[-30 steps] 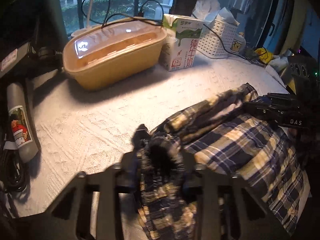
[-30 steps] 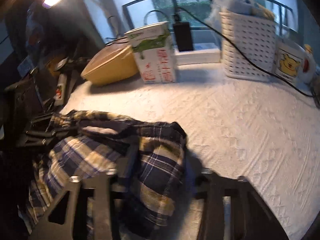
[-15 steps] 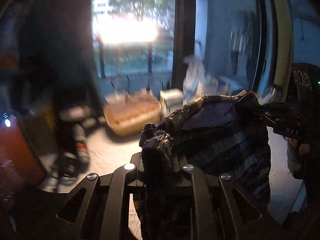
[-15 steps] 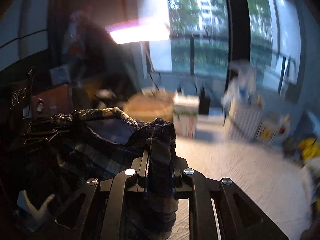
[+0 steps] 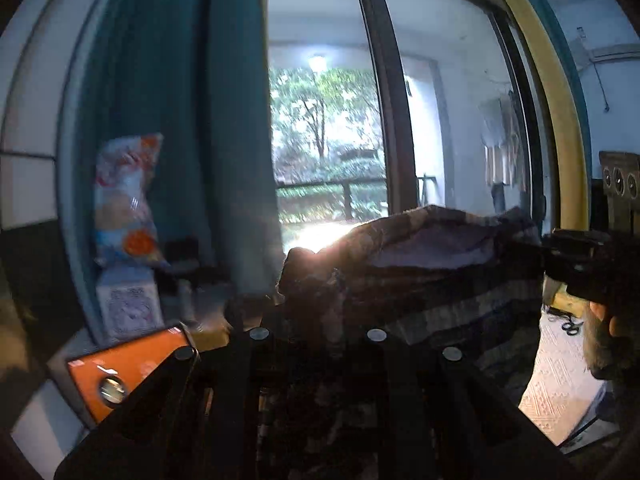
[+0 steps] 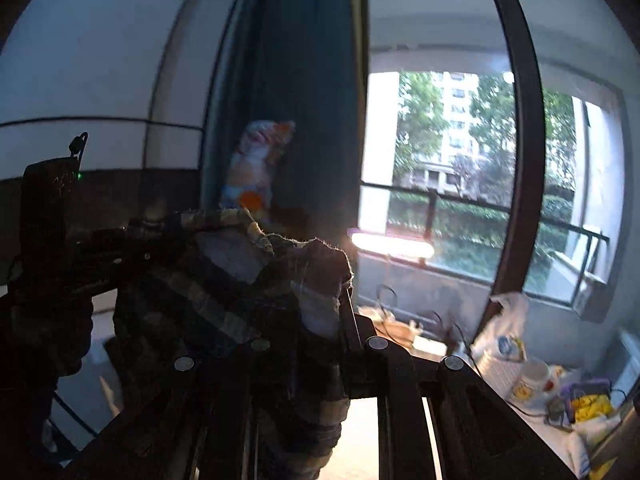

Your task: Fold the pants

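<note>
The dark plaid flannel pants (image 5: 440, 264) hang in the air in front of a tall window, stretched between the two black two-finger grippers, clear of the white textured tablecloth (image 5: 556, 384) below. From the left wrist view, the left gripper (image 5: 316, 320) has its jaws nearly closed, pinching a bunched end of the waistband that rises between them, and the right gripper (image 5: 576, 264) shows at the far right edge clamped on the other end, with part of a hand (image 5: 604, 336) beneath it. Only this view shows an orange box-like object (image 5: 128, 364) at lower left and a white carton (image 5: 128, 308) beside the teal curtain (image 5: 180, 120). From the right wrist view, the right gripper (image 6: 320, 332) is likewise almost closed on a fold of the cloth, which drapes down between its fingers, while the left gripper (image 6: 100, 264) appears in shadow at the left, gripping the far end. Only this view shows the table's far corner: a white slatted basket (image 6: 492, 360) with a white plastic bag (image 6: 504, 320) standing in it, a white mug with a yellow cartoon figure (image 6: 528, 384) just beside it, and some yellow and purple clutter too blurred to identify. Both views catch a colourful snack bag (image 6: 256, 164) against the curtain and a lit lamp bar (image 6: 392, 246) below the railing.
</note>
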{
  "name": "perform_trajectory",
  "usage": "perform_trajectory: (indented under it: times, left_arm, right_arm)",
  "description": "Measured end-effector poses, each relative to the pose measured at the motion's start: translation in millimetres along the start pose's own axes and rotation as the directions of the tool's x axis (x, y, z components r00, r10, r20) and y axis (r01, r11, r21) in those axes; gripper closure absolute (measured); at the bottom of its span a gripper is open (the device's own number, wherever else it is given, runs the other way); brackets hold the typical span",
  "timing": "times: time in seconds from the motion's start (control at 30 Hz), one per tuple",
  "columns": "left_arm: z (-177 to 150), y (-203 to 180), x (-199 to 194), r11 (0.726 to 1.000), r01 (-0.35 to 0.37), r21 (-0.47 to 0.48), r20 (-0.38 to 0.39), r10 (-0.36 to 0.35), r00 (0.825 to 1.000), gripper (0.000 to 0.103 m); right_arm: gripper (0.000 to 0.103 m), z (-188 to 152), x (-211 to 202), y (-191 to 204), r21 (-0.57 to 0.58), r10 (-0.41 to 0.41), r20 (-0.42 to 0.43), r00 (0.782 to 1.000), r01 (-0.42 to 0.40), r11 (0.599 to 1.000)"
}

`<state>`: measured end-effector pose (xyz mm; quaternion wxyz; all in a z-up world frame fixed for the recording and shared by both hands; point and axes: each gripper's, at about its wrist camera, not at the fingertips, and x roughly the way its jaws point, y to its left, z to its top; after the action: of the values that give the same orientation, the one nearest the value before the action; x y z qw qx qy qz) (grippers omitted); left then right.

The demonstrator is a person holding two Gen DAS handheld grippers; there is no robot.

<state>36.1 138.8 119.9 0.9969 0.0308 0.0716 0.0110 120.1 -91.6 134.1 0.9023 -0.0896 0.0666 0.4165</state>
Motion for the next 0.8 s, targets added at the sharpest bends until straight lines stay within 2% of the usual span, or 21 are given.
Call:
perform_trajectory:
  times: [0.1, 0.2, 0.23, 0.27, 0.3, 0.33, 0.37, 0.4, 0.43, 0.47, 0.5, 0.6, 0.7, 0.8]
  left_arm:
    - [1.1, 11.7, -0.9, 1.0, -0.022, 0.012, -0.007, 0.022, 1.0, 0.089]
    - [-15.9, 24.1, 30.7, 1.0, -0.025, 0.018, -0.121, 0.027, 0.992, 0.085]
    - [-33.1, 32.8, 59.5, 1.0, -0.01, 0.001, -0.204, 0.01, 0.979, 0.085]
    - [-46.5, 37.8, 71.1, 1.0, 0.008, -0.026, -0.268, -0.015, 0.963, 0.084]
    - [-64.7, 47.1, 95.6, 0.997, 0.019, -0.072, -0.345, -0.043, 0.938, 0.076]
    - [-95.1, 60.0, 131.6, 0.993, -0.008, -0.114, -0.451, -0.044, 0.891, 0.067]
    - [-112.2, 67.4, 148.9, 0.992, -0.047, -0.12, -0.502, -0.019, 0.865, 0.048]
    - [-130.6, 76.7, 164.1, 0.985, -0.112, -0.128, -0.54, 0.026, 0.841, 0.034]
    - [-142.0, 84.2, 170.5, 0.977, -0.158, -0.142, -0.559, 0.052, 0.827, 0.029]
    - [-149.0, 90.9, 170.2, 0.968, -0.177, -0.18, -0.565, 0.046, 0.824, 0.026]
    - [-149.6, 92.8, 167.1, 0.963, -0.184, -0.195, -0.56, 0.044, 0.828, 0.025]
    - [-139.1, 83.7, 144.5, 0.967, -0.186, -0.176, -0.5, 0.075, 0.863, 0.018]
    - [-123.3, 56.7, 119.9, 0.975, -0.147, -0.165, -0.439, 0.061, 0.896, 0.014]
    - [-108.5, 26.6, 99.9, 0.985, -0.103, -0.139, -0.404, 0.039, 0.914, 0.014]
  right_arm:
    - [0.087, 3.7, 7.2, 4.1, 0.019, 0.021, 0.01, 1.0, -0.021, 1.0]
    - [0.087, -4.0, 30.7, 2.2, 0.056, 0.041, -0.028, 0.999, -0.04, 0.998]
    - [0.087, -9.2, 43.8, 0.3, 0.07, 0.044, -0.055, 0.998, -0.04, 0.997]
    - [0.087, -16.4, 59.8, -3.9, 0.092, 0.047, -0.093, 0.995, -0.039, 0.995]
    - [0.087, -31.3, 88.1, -12.0, 0.124, 0.053, -0.169, 0.984, -0.032, 0.992]
    - [0.084, -43.0, 108.1, -16.5, 0.134, 0.053, -0.229, 0.972, -0.022, 0.991]
    - [0.068, -57.8, 130.6, -19.8, 0.128, 0.03, -0.304, 0.952, 0.01, 0.992]
    - [0.043, -75.1, 150.2, -22.5, 0.098, -0.03, -0.367, 0.93, 0.071, 0.993]
    - [0.031, -89.7, 160.1, -23.8, 0.07, -0.079, -0.397, 0.915, 0.116, 0.991]
    - [0.013, -98.6, 162.9, -25.2, 0.07, -0.092, -0.405, 0.91, 0.131, 0.989]
    - [0.01, -104.9, 161.4, -27.9, 0.09, -0.079, -0.409, 0.909, 0.127, 0.988]
    - [0.01, -111.6, 147.1, -33.1, 0.082, -0.096, -0.415, 0.905, 0.142, 0.986]
    - [0.01, -112.5, 131.5, -39.9, 0.083, -0.115, -0.423, 0.899, 0.165, 0.983]
    - [0.01, -114.4, 112.0, -51.7, 0.108, -0.127, -0.414, 0.902, 0.187, 0.976]
